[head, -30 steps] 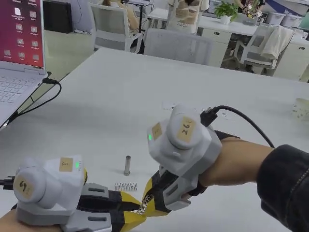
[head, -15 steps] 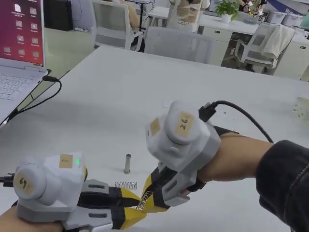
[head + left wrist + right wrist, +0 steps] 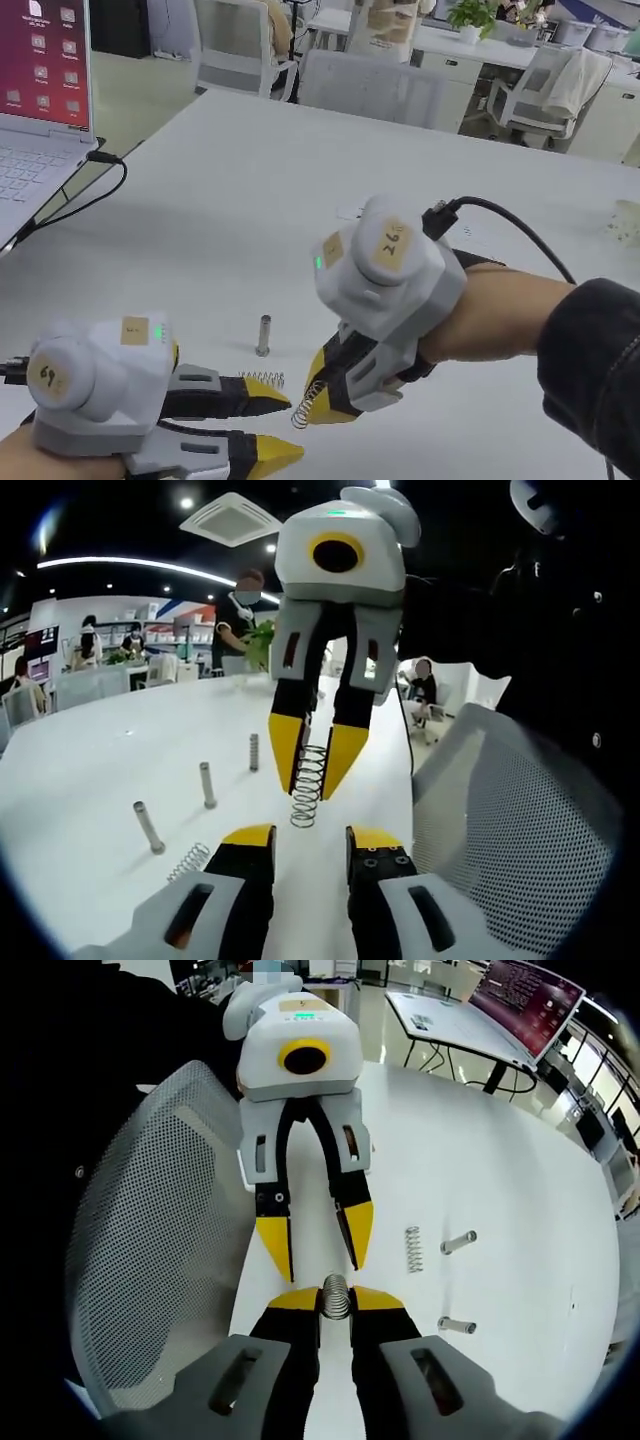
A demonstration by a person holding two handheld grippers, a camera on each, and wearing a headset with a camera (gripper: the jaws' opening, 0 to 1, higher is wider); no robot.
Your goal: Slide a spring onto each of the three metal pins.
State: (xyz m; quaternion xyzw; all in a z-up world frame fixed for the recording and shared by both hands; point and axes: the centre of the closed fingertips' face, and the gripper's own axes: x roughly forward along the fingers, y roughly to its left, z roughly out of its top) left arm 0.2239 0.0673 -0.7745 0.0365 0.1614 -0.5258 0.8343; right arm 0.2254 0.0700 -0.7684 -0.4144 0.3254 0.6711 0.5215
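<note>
The right tool [image 3: 320, 395] is clamped on a spring [image 3: 307, 404], a thin bright coil whose long axis slants down from the tips toward the tabletop [image 3: 250, 200]. The nearest pin [image 3: 263, 336] stands upright close by, to its left. The left tool [image 3: 288, 428], jaws apart, faces it; a second spring [image 3: 262, 378] lies flat near that pin.

26: handwritten on the tan sticker [image 3: 391, 246] atop the right gripper [image 3: 312, 408], just 4 o'clock of centre
69: handwritten on another sticker [image 3: 47, 376] atop the left gripper [image 3: 291, 428], 8 o'clock
laptop screen [image 3: 40, 60]: icon captions, 10 o'clock, unreadable
</note>
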